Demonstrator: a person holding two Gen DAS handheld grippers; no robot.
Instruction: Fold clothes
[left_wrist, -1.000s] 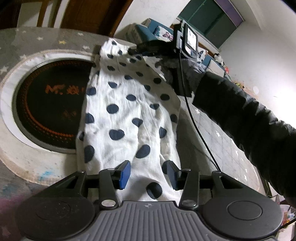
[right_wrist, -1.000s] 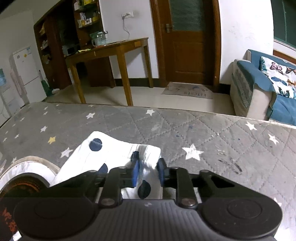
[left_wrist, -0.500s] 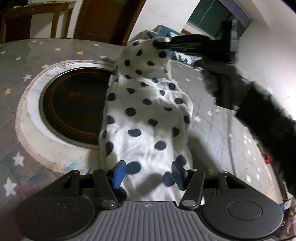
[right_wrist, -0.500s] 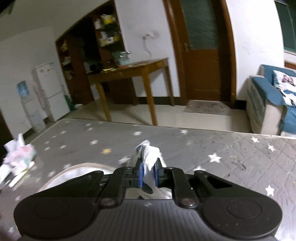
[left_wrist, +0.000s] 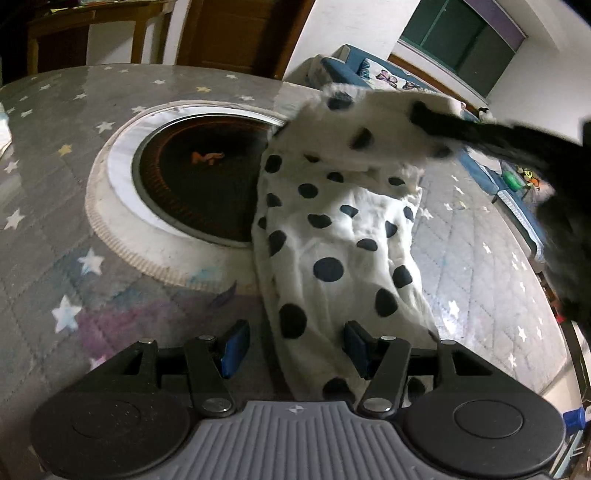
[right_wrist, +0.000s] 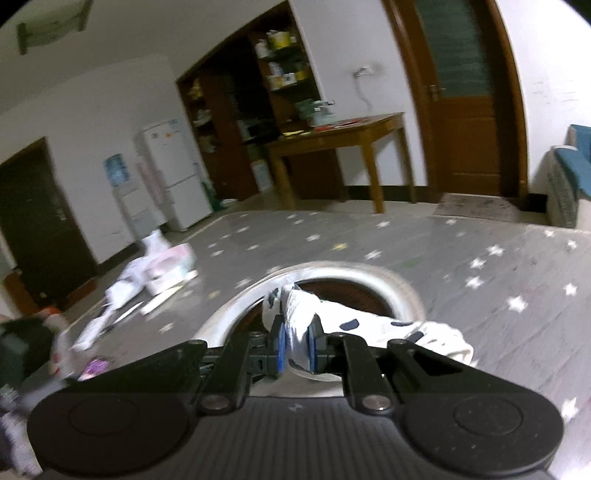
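A white garment with dark blue dots (left_wrist: 332, 251) lies lengthwise on the grey starred table cover (left_wrist: 74, 221). Its near end runs between the fingers of my left gripper (left_wrist: 295, 347), which stands open; the left pad is clear of the cloth. My right gripper (right_wrist: 297, 347) is shut on the garment's far end (right_wrist: 369, 325) and holds it up off the table. In the left wrist view that gripper (left_wrist: 417, 110) is a dark blur at the lifted edge, with a person's black sleeve (left_wrist: 565, 221) behind it.
A round dark heater plate (left_wrist: 199, 184) with a white ring is set in the table, left of the garment. Loose papers and packets (right_wrist: 159, 266) lie at the table's far left. A wooden table (right_wrist: 343, 133), a fridge (right_wrist: 173, 173) and a blue sofa (left_wrist: 369, 70) stand beyond.
The right gripper shut on the garment's far end, lifted it and swung it up and over toward the near end. The left gripper's jaws widened and it shifted sideways along the near end.
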